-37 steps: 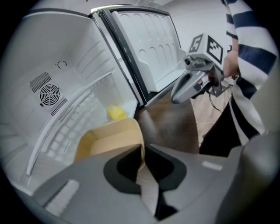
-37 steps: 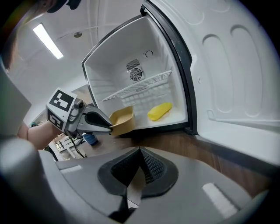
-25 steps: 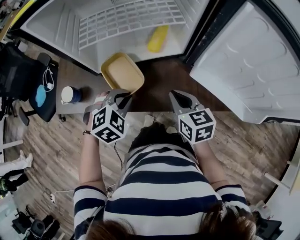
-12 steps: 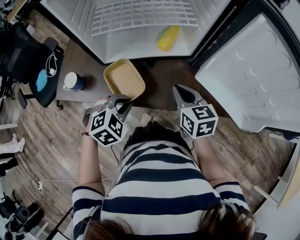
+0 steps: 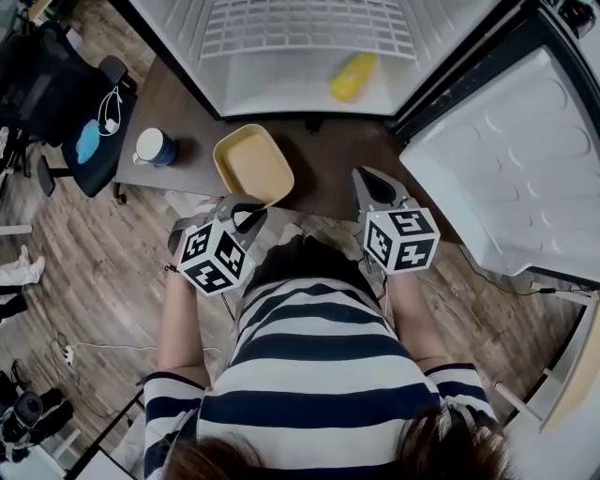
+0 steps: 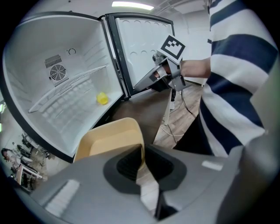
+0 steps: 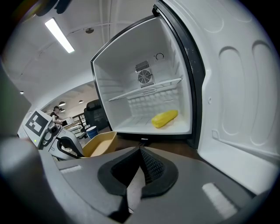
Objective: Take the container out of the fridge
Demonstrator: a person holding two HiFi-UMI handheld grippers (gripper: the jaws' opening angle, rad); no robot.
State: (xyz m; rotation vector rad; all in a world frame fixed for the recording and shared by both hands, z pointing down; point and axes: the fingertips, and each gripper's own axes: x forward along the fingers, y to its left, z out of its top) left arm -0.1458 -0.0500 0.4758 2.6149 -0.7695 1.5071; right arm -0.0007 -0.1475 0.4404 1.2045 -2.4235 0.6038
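Observation:
The pale yellow container [image 5: 253,164] is an empty shallow tub, outside the fridge [image 5: 281,80] and over the dark brown tabletop [image 5: 323,183]. My left gripper [image 5: 246,212] is shut on its near rim; in the left gripper view the rim of the container [image 6: 109,140] sits pinched between the jaws of the left gripper [image 6: 141,159]. My right gripper [image 5: 375,181] hangs to the right of the tub, apart from it, shut and holding nothing. In the right gripper view the right gripper [image 7: 142,171] points at the open fridge, with the container [image 7: 98,144] at lower left.
A yellow object [image 5: 352,77] lies on the fridge floor under a wire shelf [image 5: 300,28]. The open fridge door [image 5: 511,178] stands at the right. A blue cup [image 5: 155,147] stands on the table's left end, with an office chair [image 5: 61,103] beyond it.
The left gripper has drawn the container farther back from the fridge opening, over the tabletop. The right gripper has moved back alongside it, still shut.

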